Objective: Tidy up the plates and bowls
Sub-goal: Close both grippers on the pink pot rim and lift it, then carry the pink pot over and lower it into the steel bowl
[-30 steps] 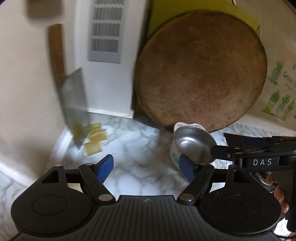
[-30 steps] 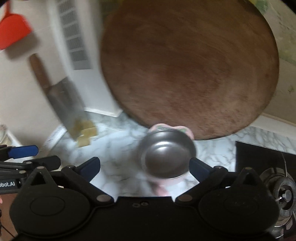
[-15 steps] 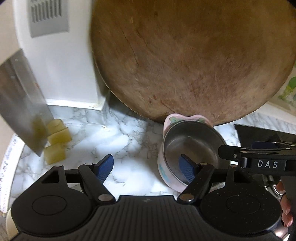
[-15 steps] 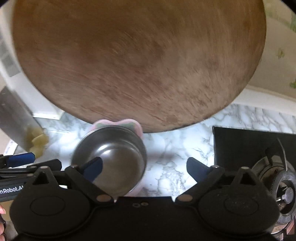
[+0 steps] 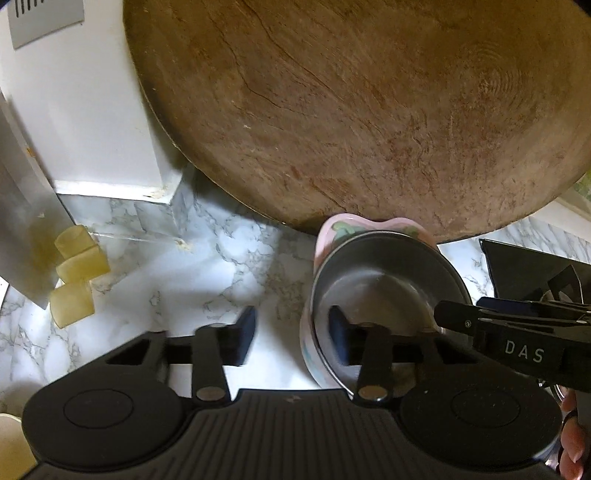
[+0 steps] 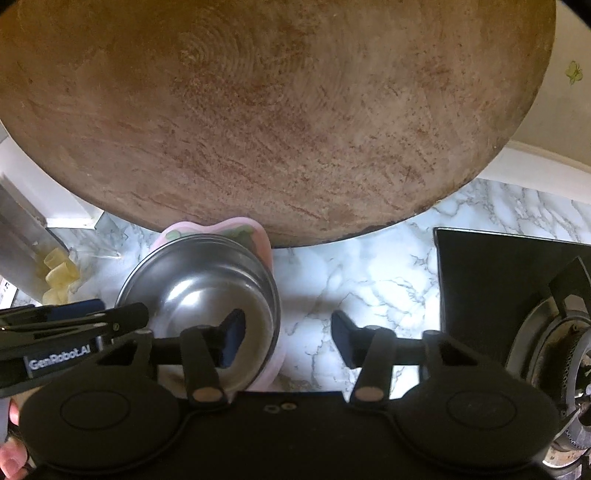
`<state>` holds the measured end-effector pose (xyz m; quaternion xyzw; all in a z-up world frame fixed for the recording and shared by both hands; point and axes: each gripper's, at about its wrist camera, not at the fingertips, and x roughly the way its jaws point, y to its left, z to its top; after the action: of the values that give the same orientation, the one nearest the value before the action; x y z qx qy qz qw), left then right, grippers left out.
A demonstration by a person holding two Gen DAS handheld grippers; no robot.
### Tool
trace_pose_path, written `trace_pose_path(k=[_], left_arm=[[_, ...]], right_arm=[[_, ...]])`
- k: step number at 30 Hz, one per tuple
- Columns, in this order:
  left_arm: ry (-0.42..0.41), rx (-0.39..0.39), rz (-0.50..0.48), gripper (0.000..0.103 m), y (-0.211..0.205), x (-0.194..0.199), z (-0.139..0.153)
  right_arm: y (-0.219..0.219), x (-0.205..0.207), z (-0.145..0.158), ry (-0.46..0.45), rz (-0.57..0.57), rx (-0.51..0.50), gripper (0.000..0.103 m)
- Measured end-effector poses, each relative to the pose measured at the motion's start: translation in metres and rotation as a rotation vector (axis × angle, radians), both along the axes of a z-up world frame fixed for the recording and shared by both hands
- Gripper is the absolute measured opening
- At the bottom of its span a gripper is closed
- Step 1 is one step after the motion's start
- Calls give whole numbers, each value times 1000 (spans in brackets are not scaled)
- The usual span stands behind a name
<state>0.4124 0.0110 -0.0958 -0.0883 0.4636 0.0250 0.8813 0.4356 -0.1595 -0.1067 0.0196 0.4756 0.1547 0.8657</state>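
Marble-patterned counter [image 5: 229, 258]. A metal bowl [image 5: 384, 280] sits nested inside a pink bowl [image 5: 332, 229] with a wavy rim and green markings. Both stand just in front of a large round wooden board [image 5: 369, 110] that leans upright against the wall.

Left gripper [image 5: 291, 332]: jaws closing. Its one blue pad is inside the metal bowl, the other outside over the counter, so the near-left walls of both bowls lie between them. A gap shows on the outer side; the pads are not yet pressing.

Right gripper [image 6: 284, 336]: jaws closing. One pad hangs inside the metal bowl, the other over bare counter to the right of the pink bowl; the right walls of both bowls stand between them. A clear gap remains on the outer side, no grip.

Legible writing: "DAS" in white letters on the right gripper's side, seen from the left camera; "GenRobot.AI" on a label on the left gripper's side, seen from the right camera. No other writing can be read.

Other items: yellowish blocks [image 5: 74, 273] at the left beside a tilted metal sheet [image 5: 22, 229]; a grey vent [image 5: 40, 18] on the white wall panel; a black stove [image 6: 509, 288] with a burner [image 6: 554, 350] at the right. Fingertips of the person show at the lower edges of both views.
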Motion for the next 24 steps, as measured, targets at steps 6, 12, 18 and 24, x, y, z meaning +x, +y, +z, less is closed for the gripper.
trace_pose_path(k=[6, 12, 18, 24], left_arm=[[6, -2, -8, 16, -4, -1, 1], [-5, 12, -19, 6, -9, -2, 5], [-5, 17, -22, 6, -12, -6, 6], [-4, 21, -26, 6, -15, -16, 7]], right_arm=[[1, -3, 0, 1, -6, -15, 33], [2, -8, 1, 5, 7, 7, 12], [7, -15, 4, -5, -6, -14, 8], [3, -22, 5, -18, -28, 4, 7]])
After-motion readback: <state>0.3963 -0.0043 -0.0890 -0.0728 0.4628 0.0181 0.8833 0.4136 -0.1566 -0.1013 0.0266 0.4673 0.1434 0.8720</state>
